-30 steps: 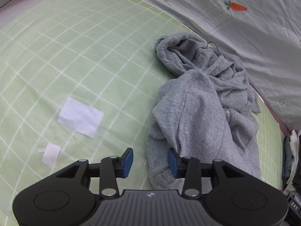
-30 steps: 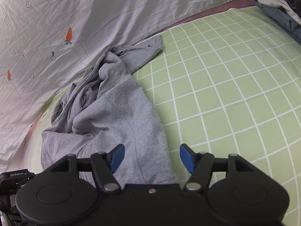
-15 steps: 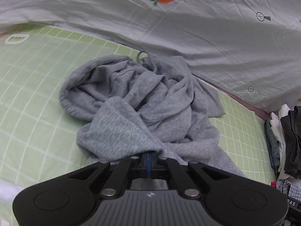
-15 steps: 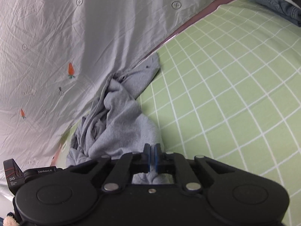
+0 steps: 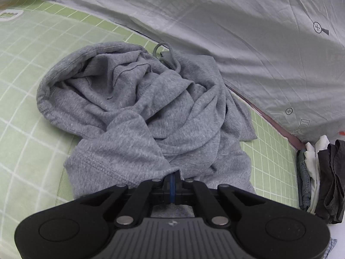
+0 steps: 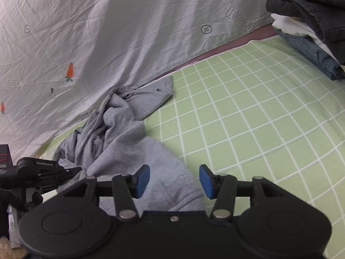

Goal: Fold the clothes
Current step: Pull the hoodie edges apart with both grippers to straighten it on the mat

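On the green checked bedsheet point(image 5: 25, 99), close against the pale printed cover point(image 5: 269, 43) that rises behind it, lies the grey hooded sweatshirt point(image 5: 138, 112), crumpled in a loose heap with its hood opening turned up and a drawstring point(image 5: 166, 54) looped at the far edge. The knit looks thick, soft and limp: it should drape and drag instead of holding a shape, grip well between pads, and be fairly heavy for one pinch, so a hem or seam is a safer hold than a loose mid-panel fold. The left gripper point(image 5: 172, 182) has its jaws fully closed on a bunched edge of the near panel, the cloth puckering where it enters them. The right gripper point(image 6: 174, 179) hangs over the garment's other near portion with its jaws opening; fabric lies below the gap, but the blue pads point(image 6: 143, 179) press on nothing. A second hold on the hem, well apart from the first, would likely let the body be spread flat. A stack of folded clothes point(image 6: 306, 21) sits at the bed's far corner, well clear of the sweatshirt.
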`<state>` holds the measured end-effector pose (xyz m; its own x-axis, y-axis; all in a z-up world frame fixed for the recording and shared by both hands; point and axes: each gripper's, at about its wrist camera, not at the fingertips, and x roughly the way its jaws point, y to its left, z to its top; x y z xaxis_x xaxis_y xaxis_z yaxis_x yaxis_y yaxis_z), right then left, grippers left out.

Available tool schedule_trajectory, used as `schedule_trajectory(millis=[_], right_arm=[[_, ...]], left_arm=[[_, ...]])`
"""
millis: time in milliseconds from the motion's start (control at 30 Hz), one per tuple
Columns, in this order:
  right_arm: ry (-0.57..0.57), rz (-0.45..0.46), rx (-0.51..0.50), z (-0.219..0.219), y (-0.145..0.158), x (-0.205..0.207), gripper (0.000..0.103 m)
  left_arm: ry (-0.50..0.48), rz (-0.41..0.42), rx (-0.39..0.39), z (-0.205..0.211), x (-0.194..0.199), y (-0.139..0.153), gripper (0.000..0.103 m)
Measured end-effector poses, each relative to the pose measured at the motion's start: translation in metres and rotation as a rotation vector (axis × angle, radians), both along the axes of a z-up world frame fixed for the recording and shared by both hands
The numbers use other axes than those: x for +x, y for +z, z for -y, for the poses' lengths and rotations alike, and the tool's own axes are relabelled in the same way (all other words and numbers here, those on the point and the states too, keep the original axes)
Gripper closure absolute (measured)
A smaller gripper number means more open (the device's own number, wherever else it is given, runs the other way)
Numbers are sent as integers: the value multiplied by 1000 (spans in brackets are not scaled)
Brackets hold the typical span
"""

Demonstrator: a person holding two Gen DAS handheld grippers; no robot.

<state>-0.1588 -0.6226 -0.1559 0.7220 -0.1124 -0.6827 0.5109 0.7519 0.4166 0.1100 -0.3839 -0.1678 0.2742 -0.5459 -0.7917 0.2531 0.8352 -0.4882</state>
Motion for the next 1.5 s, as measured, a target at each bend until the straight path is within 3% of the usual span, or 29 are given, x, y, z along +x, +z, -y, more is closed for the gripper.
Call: schedule_trajectory(millis=[133, 200, 267, 333, 400, 567, 800, 1000, 1133, 1267, 1333, 1400, 1500], right_arm=[[73, -69, -58, -16, -8, 18, 23], [67, -131, -52, -15, -18, 27, 23], [48, -196, -23, -11, -32, 36, 30], [35, -216, -25, -8, -39, 39, 52], [36, -229, -45, -8, -40, 45, 65], [24, -246, -65, -5, -40, 56, 70], [12, -232, -58, 0, -40, 60, 69], [7, -218, -34, 5, -40, 57, 69], [2, -202, 1, 10, -41, 54, 69], [-2, -195, 11, 11, -41, 52, 69], [-1, -197, 7, 10, -40, 52, 69], [0, -200, 4, 10, -40, 53, 69], [1, -200, 4, 10, -40, 52, 69]], left_arm=[[8, 7, 7, -1, -4, 2, 102], [18, 8, 12, -2, -6, 4, 102], [27, 12, 13, -5, -9, 8, 101], [35, 16, 10, -11, -13, 14, 100], [45, 30, 2, -21, -19, 22, 97], [150, 73, -27, -71, -46, 46, 82], [263, 63, 65, -134, -71, 46, 85], [108, 79, 171, -106, -83, 26, 86], [-32, 125, 253, -72, -84, 14, 85], [-103, 168, 335, -48, -81, 4, 83], [-129, 172, 341, -39, -79, 0, 79], [-130, 179, 350, -33, -78, -2, 68], [-138, 195, 355, -28, -78, -4, 60]])
